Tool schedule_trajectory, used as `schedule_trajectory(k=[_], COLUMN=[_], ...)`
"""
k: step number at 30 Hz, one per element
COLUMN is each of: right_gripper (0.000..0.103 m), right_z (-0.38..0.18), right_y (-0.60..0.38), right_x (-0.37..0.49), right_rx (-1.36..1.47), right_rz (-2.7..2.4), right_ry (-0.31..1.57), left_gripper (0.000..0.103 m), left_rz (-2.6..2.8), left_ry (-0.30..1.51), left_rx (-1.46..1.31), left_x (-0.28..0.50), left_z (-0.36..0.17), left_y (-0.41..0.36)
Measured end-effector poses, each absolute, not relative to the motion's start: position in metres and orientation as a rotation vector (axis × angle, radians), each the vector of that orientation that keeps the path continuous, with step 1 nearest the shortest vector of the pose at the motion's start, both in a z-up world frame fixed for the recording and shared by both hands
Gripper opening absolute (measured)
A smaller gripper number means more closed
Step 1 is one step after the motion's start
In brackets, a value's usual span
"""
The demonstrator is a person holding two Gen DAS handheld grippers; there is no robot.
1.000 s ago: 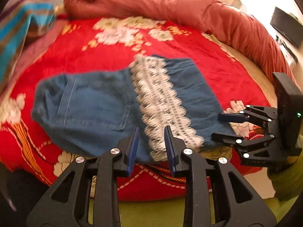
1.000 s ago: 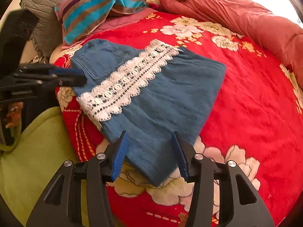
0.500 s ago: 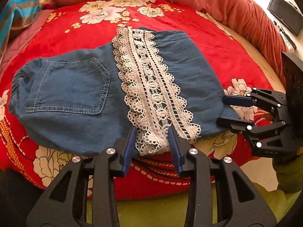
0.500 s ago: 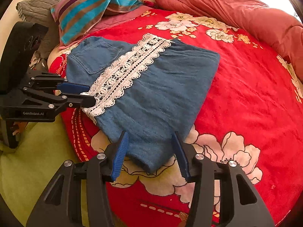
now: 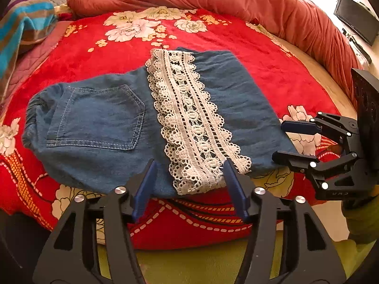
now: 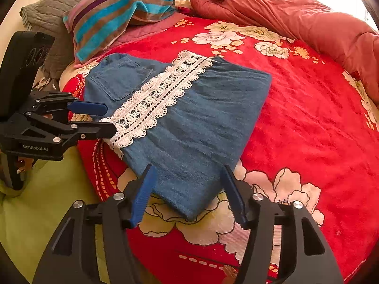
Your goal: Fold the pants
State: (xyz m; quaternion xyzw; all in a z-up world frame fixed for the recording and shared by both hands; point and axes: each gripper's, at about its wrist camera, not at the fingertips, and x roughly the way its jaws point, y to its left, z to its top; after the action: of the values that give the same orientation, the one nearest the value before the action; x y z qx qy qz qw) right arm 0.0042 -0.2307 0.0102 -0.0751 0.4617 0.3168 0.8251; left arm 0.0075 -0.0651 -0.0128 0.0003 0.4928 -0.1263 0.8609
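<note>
The blue denim pants (image 5: 101,123) lie folded flat on the red floral blanket (image 5: 236,47), back pocket up, with a white lace band (image 5: 189,118) across the middle. My left gripper (image 5: 190,163) hovers at the near edge. Its jaws are opening, and the lace end lies between them untouched. In the right wrist view the pants (image 6: 201,123) point a folded corner at my right gripper (image 6: 188,168), whose jaws are also opening around that corner without pressing it. The left gripper (image 6: 109,118) shows beside the lace (image 6: 161,94), and the right gripper (image 5: 279,142) shows at the pants' right edge.
A rust-coloured duvet (image 6: 296,16) is bunched along the far side of the bed. A striped pillow (image 6: 113,16) and a grey pillow (image 6: 47,16) lie at the head. Yellow-green cloth (image 6: 35,213) hangs below the bed's near edge. A dark screen (image 5: 355,19) stands at far right.
Both pairs of jaws have spread wider. The lace end that sat between the left gripper's narrow jaws now lies loose, and the pants have settled flat.
</note>
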Motion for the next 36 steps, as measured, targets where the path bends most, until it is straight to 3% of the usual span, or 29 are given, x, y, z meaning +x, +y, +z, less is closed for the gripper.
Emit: schedule_trajectory(k=[3, 5, 8, 11, 17, 22, 36], right_gripper=[0.064, 0.074, 0.076, 0.085, 0.085, 0.085, 0.085], right_z=[0.016, 0.020, 0.027, 0.033, 0.042, 0.052, 0.089], right_y=[-0.233, -0.234, -0.236, -0.239, -0.240, -0.234, -0.189], right_x=[0.004, 0.004, 0.005, 0.005, 0.008, 0.011, 0.029], right_rx=[-0.148, -0.143, -0.131, -0.126, -0.125, -0.134, -0.177], right_rz=[0.668, 0.661, 0.652, 0.637, 0.619, 0.618, 0.685], right_ry=[0.964, 0.948, 0.929, 0.911, 0.890, 0.867, 0.788], left_gripper=[0.059, 0.062, 0.066, 0.075, 0.088, 0.093, 0.093], left_rz=[-0.256, -0.252, -0.244, -0.233, -0.188, -0.145, -0.063], left_ry=[1.025, 1.018, 1.004, 0.991, 0.961, 0.936, 0.901], left_rx=[-0.001, -0.005, -0.012, -0.018, -0.028, -0.028, -0.118], left_x=[0.007, 0.006, 0.004, 0.003, 0.000, -0.003, -0.013], left_z=[-0.010, -0.008, -0.003, 0.001, 0.011, 0.018, 0.025], left_y=[-0.064, -0.062, -0.059, -0.054, -0.039, -0.028, 0.015])
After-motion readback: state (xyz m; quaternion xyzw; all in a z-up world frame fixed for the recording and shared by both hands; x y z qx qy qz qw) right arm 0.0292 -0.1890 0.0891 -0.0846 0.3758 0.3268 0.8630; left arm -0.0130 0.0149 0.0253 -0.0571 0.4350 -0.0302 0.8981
